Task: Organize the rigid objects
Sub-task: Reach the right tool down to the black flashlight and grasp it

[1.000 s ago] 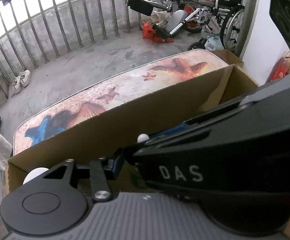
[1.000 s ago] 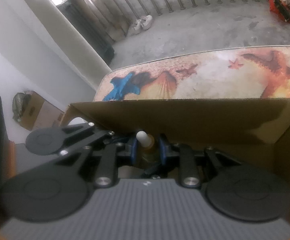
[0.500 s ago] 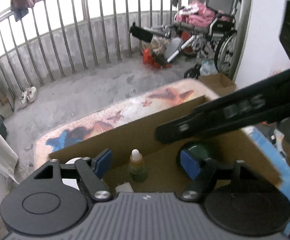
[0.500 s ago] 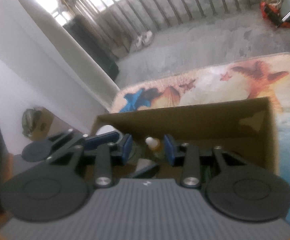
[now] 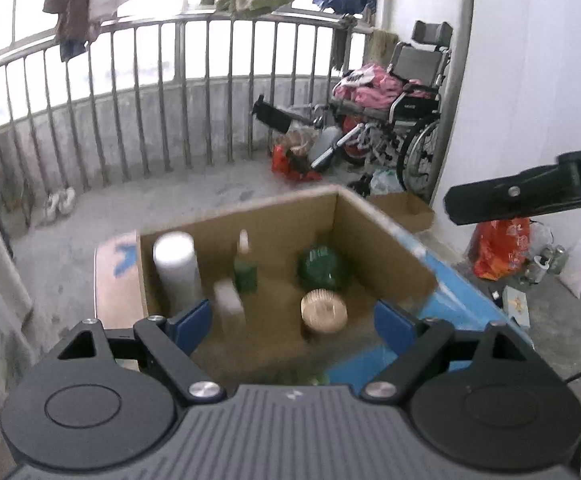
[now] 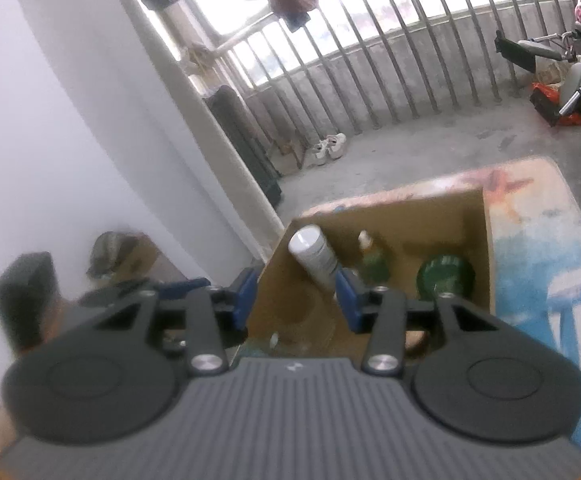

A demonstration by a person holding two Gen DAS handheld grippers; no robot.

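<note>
Bottles point(image 5: 245, 270) standing in the cardboard box point(image 5: 386, 236) ahead of my fingers look light, stiff and slick; I'd grip the small one's body. Both the left gripper point(image 5: 292, 322) and the right gripper point(image 6: 295, 295) have just been opening, fingers apart on nothing.

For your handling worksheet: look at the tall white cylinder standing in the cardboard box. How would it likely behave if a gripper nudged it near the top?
The white cylinder is tall and narrow, so it would probably tip rather than slide. Its round, smooth-looking side suggests it could roll once down. The box wall beside it might catch it.
</note>
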